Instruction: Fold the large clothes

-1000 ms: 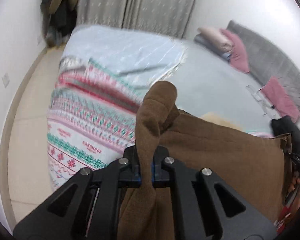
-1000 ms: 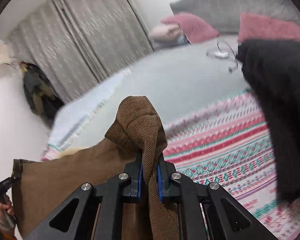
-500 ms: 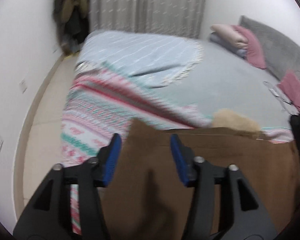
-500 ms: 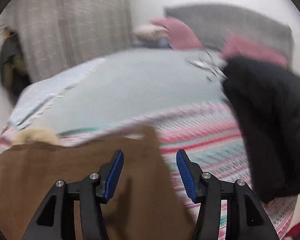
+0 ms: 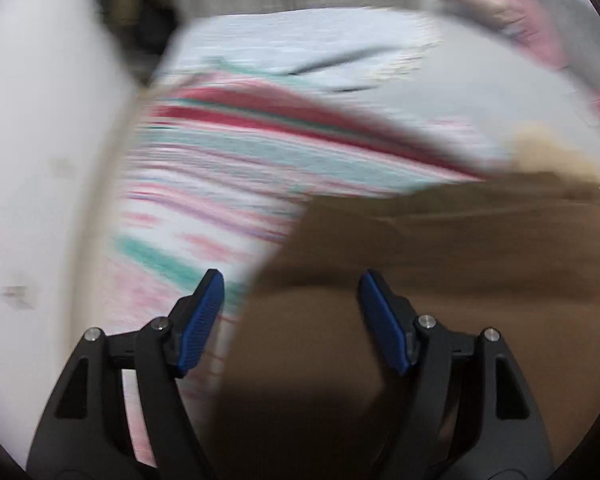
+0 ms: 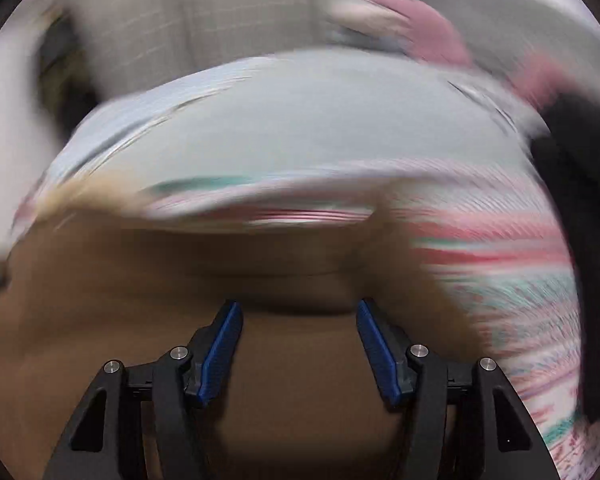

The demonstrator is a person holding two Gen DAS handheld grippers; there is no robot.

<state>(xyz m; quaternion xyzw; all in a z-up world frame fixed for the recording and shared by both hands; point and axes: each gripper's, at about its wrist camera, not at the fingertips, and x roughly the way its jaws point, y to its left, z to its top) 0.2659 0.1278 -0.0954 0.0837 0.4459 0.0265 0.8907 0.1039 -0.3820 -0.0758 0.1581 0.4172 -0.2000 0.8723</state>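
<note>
- Striped blanket (image 5: 228, 168), pink, red and teal, on the bed.
- Pale blue sheet (image 5: 300, 48) beyond the blanket.
- Grey curtain (image 6: 204, 28) behind the bed.
- Pink pillows (image 6: 428, 36) at the bed's far right.
- Black garment (image 6: 580, 200) right of the blanket.

brown garment (image 5: 440, 280) looks like soft matt cloth, striped blanket (image 5: 220, 168) is woven fabric, gripper pads (image 6: 220, 348) are ribbed blue rubbery stuff on matt black plastic

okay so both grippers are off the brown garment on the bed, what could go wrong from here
1. The brown garment lies near the striped blanket; a regrasp might pinch both.
2. Both views are blurred, so any regrasp point is hard to judge.
3. The left hand-held gripper and right hand-held gripper are opening, nothing pinched; the fold may slump.
</note>
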